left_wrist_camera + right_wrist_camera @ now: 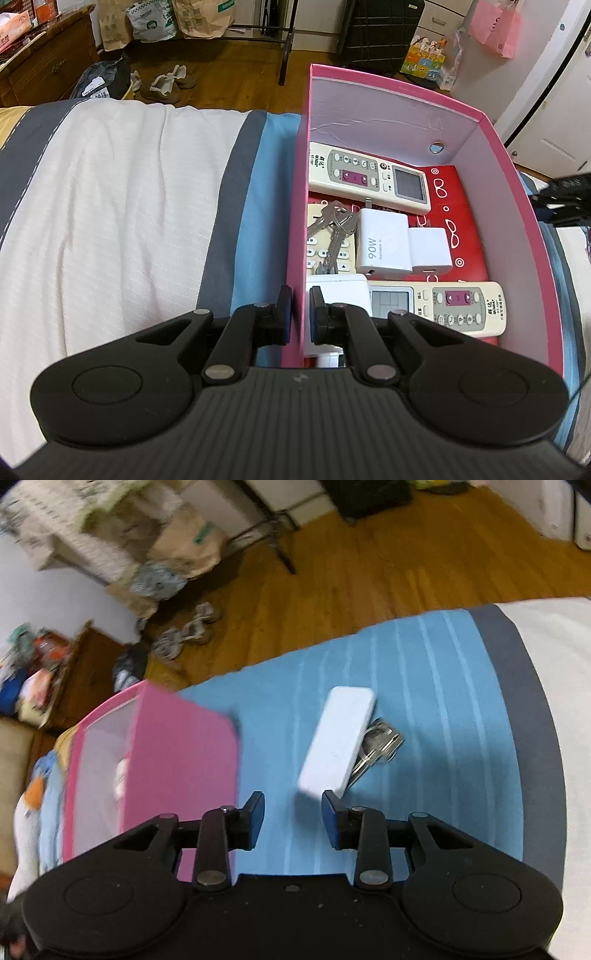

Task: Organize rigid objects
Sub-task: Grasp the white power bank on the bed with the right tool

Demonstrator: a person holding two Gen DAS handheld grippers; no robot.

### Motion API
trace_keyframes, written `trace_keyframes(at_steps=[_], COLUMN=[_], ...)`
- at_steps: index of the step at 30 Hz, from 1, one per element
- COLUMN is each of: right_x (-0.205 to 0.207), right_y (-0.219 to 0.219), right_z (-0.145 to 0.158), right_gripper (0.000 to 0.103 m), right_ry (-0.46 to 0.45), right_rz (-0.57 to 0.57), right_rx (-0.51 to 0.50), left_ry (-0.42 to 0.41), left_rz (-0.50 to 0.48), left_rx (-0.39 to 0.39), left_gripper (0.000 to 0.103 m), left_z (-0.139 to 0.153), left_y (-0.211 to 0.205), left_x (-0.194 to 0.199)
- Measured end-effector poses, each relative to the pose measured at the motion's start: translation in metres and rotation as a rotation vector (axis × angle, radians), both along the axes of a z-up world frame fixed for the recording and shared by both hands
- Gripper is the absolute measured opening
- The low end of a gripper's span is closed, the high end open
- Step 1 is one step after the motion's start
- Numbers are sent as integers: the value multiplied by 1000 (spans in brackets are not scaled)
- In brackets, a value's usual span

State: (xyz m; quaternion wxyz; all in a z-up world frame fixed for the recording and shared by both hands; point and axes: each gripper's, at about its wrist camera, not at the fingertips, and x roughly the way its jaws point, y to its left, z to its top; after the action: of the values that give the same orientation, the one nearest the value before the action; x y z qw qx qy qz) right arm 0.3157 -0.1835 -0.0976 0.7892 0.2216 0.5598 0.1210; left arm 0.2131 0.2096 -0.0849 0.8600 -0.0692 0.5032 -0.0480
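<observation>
Pink cardboard box (369,122) wall pinched by left gripper (300,314).

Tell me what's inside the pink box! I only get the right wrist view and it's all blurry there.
Observer: In the left wrist view, the pink box holds a far remote and a near remote, both cream.
Operator: Any keys in there?
Observer: Yes, a bunch of keys lies on a third remote, beside two white chargers.
Operator: What's the other claw doing?
Observer: The left claw pinches the box's left wall, one finger inside, one outside.
</observation>
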Motion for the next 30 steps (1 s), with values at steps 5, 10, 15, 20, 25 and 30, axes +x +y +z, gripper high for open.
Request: trace_keyframes(at_steps=[5, 10, 15, 20, 25, 30], right_x=[13, 16, 20, 8, -12, -15], right_y=[11, 31, 43, 40, 29, 27], right_z=[-12, -10, -9, 0, 5, 17], right_gripper=[46, 58, 53, 14, 2, 11], right_ry=[13, -26, -54, -117, -114, -175], right_rz=[-16, 32, 14, 61, 126, 133], right_rx=[-59, -143, -252, -323, -259, -235], left_ry=[-1, -3, -2, -3, -2, -1], left_rz=[-2, -4, -3, -5, -2, 0], left_rx=[-3, -7, -9, -9, -14, -16], left_gripper=[8, 8, 8, 8, 8, 8], left_z=[-1, -1, -1, -1, -2, -2], left_y=[-1, -1, -1, -1, 0, 0], left_x=[0, 1, 1, 1, 2, 2])
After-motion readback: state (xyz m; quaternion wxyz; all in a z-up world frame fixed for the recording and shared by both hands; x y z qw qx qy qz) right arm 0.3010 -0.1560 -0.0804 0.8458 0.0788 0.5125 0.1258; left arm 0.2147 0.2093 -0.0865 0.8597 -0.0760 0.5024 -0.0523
